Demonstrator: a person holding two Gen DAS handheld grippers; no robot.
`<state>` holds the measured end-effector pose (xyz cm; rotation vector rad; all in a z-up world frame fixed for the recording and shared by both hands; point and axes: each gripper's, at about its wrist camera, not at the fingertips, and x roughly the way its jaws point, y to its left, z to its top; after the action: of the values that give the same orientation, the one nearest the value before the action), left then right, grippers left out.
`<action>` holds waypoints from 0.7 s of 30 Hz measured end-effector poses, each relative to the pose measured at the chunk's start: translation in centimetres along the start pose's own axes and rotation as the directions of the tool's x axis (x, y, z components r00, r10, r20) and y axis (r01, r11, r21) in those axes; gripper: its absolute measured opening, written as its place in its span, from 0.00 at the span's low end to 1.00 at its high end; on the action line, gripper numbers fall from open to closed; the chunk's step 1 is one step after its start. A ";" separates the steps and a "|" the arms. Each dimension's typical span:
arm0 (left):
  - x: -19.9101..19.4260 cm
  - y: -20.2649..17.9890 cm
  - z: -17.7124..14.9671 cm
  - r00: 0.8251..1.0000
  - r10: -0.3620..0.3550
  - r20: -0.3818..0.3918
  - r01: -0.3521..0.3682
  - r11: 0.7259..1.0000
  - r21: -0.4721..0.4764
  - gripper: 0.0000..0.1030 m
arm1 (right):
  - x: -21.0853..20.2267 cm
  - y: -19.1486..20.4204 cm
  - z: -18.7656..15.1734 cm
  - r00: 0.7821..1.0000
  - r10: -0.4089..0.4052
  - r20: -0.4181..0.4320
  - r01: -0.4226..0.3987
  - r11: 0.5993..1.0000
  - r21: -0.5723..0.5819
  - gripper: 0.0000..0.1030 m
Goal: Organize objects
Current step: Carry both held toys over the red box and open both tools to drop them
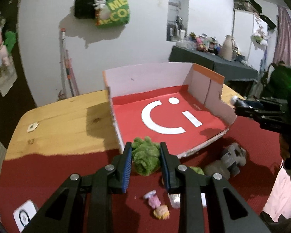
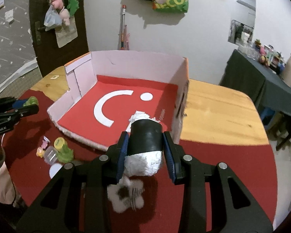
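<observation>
Two handheld grippers hovered over a wooden counter [image 1: 64, 120] partly covered by a red cloth [image 1: 48, 174]. On the counter sat a shallow cardboard box [image 1: 149, 77] with white walls, its near side cut low, and a red floor bearing a white curved mark and dot.

The left gripper [image 1: 145, 155] pinched a green plush toy [image 1: 145, 159] between its blue-padded fingers [image 1: 127, 167], just in front of the box's near edge. The right gripper [image 2: 145, 147] clamped a black cylinder wrapped with crumpled white paper [image 2: 145, 145] between its fingers [image 2: 122, 155], over the near edge of the box.

Loose on the red cloth near the box lay a grey and white plush toy [image 1: 227, 161], a small pink and yellow figure [image 1: 158, 205], a small clear container [image 2: 51, 154] and a green plush with a yellow-green lid [image 2: 63, 149]. A fluffy white and dark plush [image 2: 126, 196] lay below the right gripper.

On the wall behind hung a green shopping bag [image 1: 114, 9].
</observation>
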<state>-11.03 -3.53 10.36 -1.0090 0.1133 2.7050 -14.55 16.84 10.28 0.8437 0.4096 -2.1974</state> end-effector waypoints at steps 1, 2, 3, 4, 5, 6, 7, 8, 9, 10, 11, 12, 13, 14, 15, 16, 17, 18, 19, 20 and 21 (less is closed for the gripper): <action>0.5 0.0 0.4 1.000 -0.009 -0.013 0.009 1.000 0.007 0.27 | 0.5 -0.1 0.4 1.000 0.006 -0.011 -0.006 1.000 -0.003 0.33; 1.3 -0.1 0.8 0.999 -0.016 -0.036 0.017 1.000 0.018 0.27 | 1.2 -0.1 0.9 1.000 0.014 -0.028 -0.014 1.000 -0.007 0.33; 1.9 -0.1 1.1 0.999 -0.014 -0.052 0.016 0.999 0.029 0.27 | 1.7 -0.2 1.1 0.999 0.017 -0.041 -0.018 1.000 -0.010 0.33; 2.5 -0.2 1.4 0.998 -0.011 -0.067 0.013 0.999 0.043 0.27 | 2.2 -0.2 1.3 0.998 0.019 -0.054 -0.020 1.000 -0.015 0.33; 3.1 -0.2 1.5 0.997 -0.010 -0.079 0.015 0.998 0.053 0.27 | 2.7 -0.3 1.5 0.997 0.020 -0.071 -0.022 1.000 -0.023 0.33; 3.8 -0.2 1.8 0.995 -0.012 -0.098 0.018 0.998 0.064 0.27 | 3.4 -0.3 1.8 0.996 0.024 -0.092 -0.027 0.999 -0.032 0.33; 4.4 -0.2 2.0 0.993 -0.012 -0.116 0.021 0.997 0.070 0.27 | 3.9 -0.4 1.9 0.994 0.025 -0.106 -0.029 0.999 -0.037 0.33; 5.0 -0.2 2.2 0.991 -0.015 -0.136 0.025 0.997 0.075 0.27 | 4.4 -0.5 2.1 0.992 0.026 -0.123 -0.031 0.999 -0.042 0.33; 5.7 -0.1 2.4 0.987 -0.021 -0.157 0.034 0.996 0.080 0.27 | 5.1 -0.6 2.2 0.988 0.029 -0.148 -0.037 0.998 -0.049 0.33; 6.3 -0.1 2.5 0.984 -0.025 -0.178 0.041 0.995 0.086 0.27 | 5.5 -0.7 2.2 0.986 0.032 -0.165 -0.041 0.998 -0.054 0.33; 6.8 -0.1 2.6 0.981 -0.028 -0.194 0.047 0.994 0.094 0.27 | 5.9 -0.7 2.2 0.983 0.032 -0.182 -0.044 0.997 -0.062 0.33; 7.4 -0.1 2.7 0.976 -0.032 -0.214 0.056 0.993 0.108 0.27 | 6.5 -0.7 2.3 0.978 0.029 -0.206 -0.046 0.996 -0.074 0.33; 7.7 -0.2 2.7 0.973 -0.033 -0.227 0.061 0.991 0.118 0.27 | 6.8 -0.7 2.3 0.975 0.027 -0.221 -0.046 0.995 -0.084 0.33; 8.2 -0.3 2.7 0.970 -0.030 -0.242 0.062 0.990 0.129 0.27 | 7.2 -0.7 2.3 0.971 0.024 -0.236 -0.048 0.994 -0.093 0.33; 8.8 -0.4 2.7 0.964 -0.025 -0.263 0.064 0.988 0.140 0.27 | 7.6 -0.7 2.3 0.966 0.026 -0.258 -0.054 0.993 -0.104 0.33; 9.2 -0.5 2.7 0.959 -0.026 -0.281 0.070 0.987 0.147 0.27 | 8.0 -0.7 2.2 0.961 0.027 -0.274 -0.060 0.992 -0.112 0.33; 9.6 -0.6 2.6 0.955 -0.028 -0.297 0.076 0.985 0.153 0.27 | 8.3 -0.6 2.2 0.956 0.030 -0.291 -0.067 0.991 -0.117 0.33; 10.0 -0.6 2.6 0.951 -0.022 -0.309 0.076 0.984 0.163 0.27 | 8.7 -0.6 2.2 0.950 0.032 -0.311 -0.074 0.990 -0.122 0.33; 10.3 -0.7 2.5 0.949 -0.009 -0.316 0.068 0.982 0.178 0.27 | 9.0 -0.6 2.1 0.946 0.031 -0.322 -0.075 0.989 -0.125 0.33; 10.7 -0.8 2.5 0.946 0.001 -0.325 0.065 0.979 0.192 0.27 | 9.3 -0.6 2.1 0.942 0.029 -0.334 -0.076 0.989 -0.128 0.33; 11.1 -0.9 2.4 0.942 0.005 -0.336 0.067 0.977 0.202 0.27 | 9.6 -0.6 2.1 0.937 0.027 -0.347 -0.077 0.988 -0.132 0.33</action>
<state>-20.40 -0.03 4.94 -1.3778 0.4336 2.4033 -20.82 11.12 5.31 1.1496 0.6990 -1.9445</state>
